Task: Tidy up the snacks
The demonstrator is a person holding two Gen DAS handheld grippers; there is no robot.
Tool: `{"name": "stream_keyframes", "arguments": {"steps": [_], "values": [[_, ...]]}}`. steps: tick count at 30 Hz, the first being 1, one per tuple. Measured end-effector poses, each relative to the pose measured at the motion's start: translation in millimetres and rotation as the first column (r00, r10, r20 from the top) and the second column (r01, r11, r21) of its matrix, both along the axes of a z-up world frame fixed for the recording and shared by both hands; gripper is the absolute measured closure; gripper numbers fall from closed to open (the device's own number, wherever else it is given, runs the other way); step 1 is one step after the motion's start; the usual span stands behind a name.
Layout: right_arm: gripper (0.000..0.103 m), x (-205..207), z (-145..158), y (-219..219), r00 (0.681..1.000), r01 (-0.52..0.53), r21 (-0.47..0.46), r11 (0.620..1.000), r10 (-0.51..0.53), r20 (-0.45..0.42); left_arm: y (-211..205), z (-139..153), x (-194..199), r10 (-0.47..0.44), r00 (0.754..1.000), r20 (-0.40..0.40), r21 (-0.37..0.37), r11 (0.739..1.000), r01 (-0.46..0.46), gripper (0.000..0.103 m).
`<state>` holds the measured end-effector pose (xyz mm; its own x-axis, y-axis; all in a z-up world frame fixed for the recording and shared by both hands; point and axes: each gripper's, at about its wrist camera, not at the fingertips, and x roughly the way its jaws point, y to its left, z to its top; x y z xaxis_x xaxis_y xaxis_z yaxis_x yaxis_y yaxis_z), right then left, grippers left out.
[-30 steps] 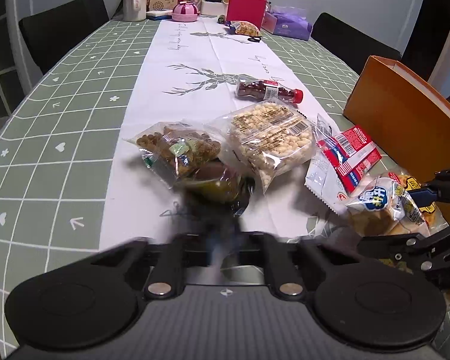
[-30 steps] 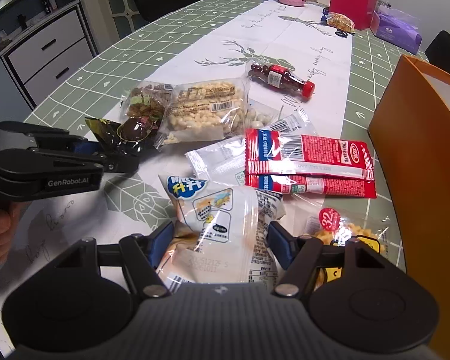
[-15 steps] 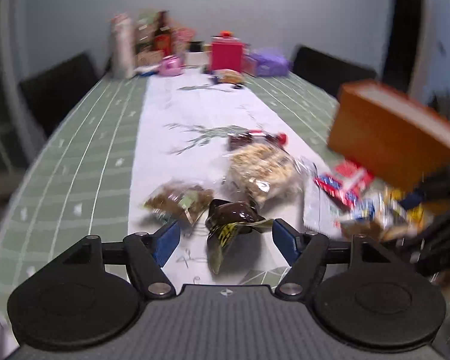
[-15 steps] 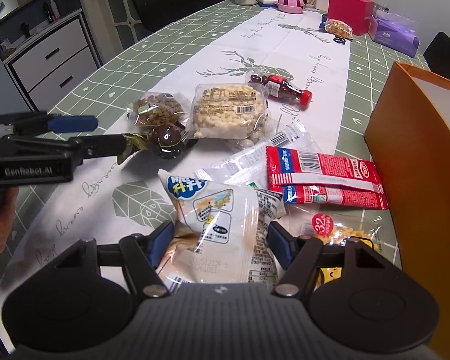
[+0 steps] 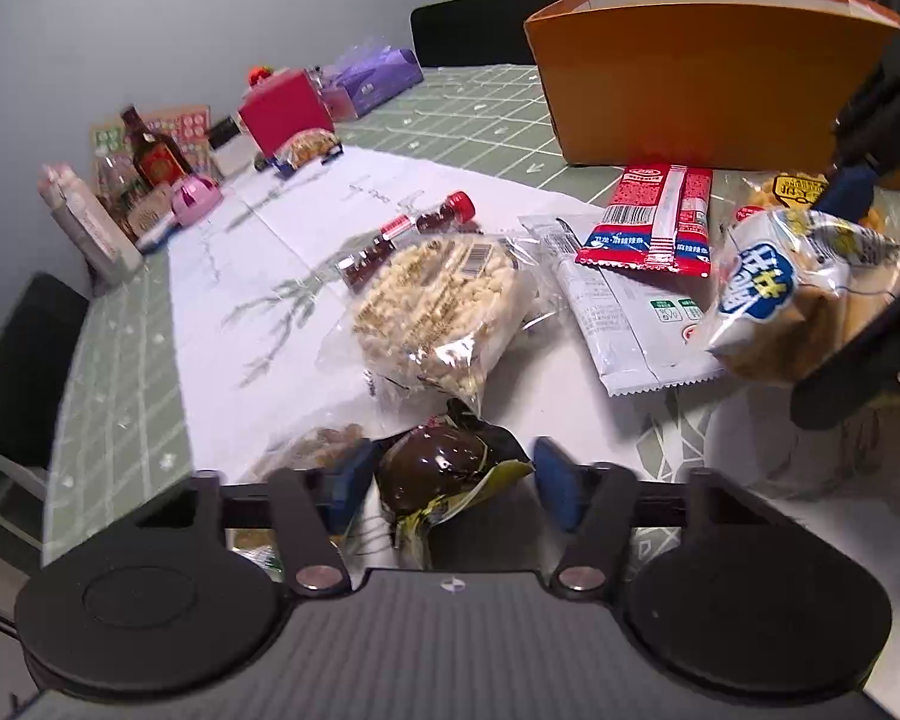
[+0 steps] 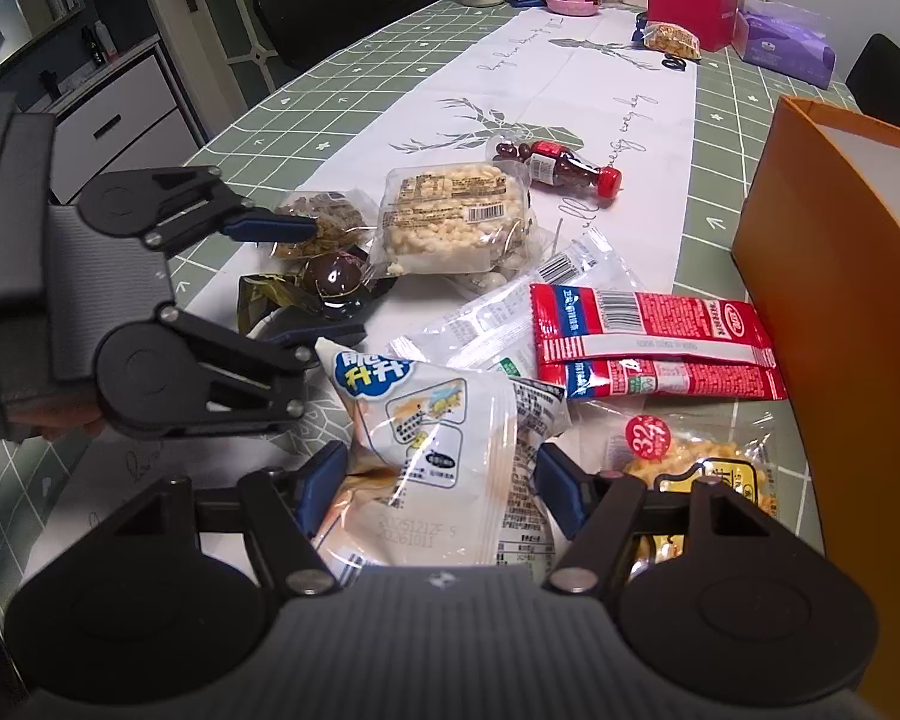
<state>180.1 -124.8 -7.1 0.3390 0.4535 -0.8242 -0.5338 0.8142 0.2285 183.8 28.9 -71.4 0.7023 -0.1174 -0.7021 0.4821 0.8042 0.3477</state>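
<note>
Left gripper [image 5: 444,489] low over the bench [image 6: 342,90], its jaws just closing in around the dark chocolate-coloured snack pack [image 5: 444,471]. The blue pads [image 5: 555,489] flank the pack on both sides; from the left wrist view a gap shows at the right pad, so no press on it yet. From the right wrist view this gripper [image 6: 306,282] comes in from 9 o'clock, one finger above the pack [image 6: 333,282] and one below.

Right gripper [image 6: 441,480] clamped on the white bread bag with the blue logo [image 6: 432,444], pads pressed into both its sides. In the left wrist view that bag [image 5: 792,300] sits at 3 o'clock, lifted in the black fingers.

Rest of the pile on the white runner:
- puffed rice cake pack [image 6: 456,222] at 12 o'clock from the dark pack, touching it.
- nut mix bag [image 6: 324,222] just beside the rice cake, toward 10 o'clock.
- small bottle with red cap [image 6: 564,168] lying flat beyond the rice cake.
- red spicy-strip packs [image 6: 654,339] at 2 o'clock, overlapping a clear white-printed wrapper [image 6: 510,312].
- yellow snack bag [image 6: 690,462] at 3 o'clock of the bread bag.

Orange box [image 6: 840,276] stands open at the far right edge of the bench.
</note>
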Motion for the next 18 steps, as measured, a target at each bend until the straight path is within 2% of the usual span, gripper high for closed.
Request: {"name": "stream_keyframes", "arguments": {"steps": [9,18], "values": [[0.036,3,-4,-7,1.0,0.016,0.011,1.0,-0.015,-0.018,4,6,-10,0.015,1.0,0.018,-0.046,0.999,-0.014,0.045],[0.036,2,13,-12,0.999,0.038,0.033,0.999,-0.038,0.017,12,34,-34,0.016,0.999,0.05,-0.112,0.994,-0.01,0.046]]}}
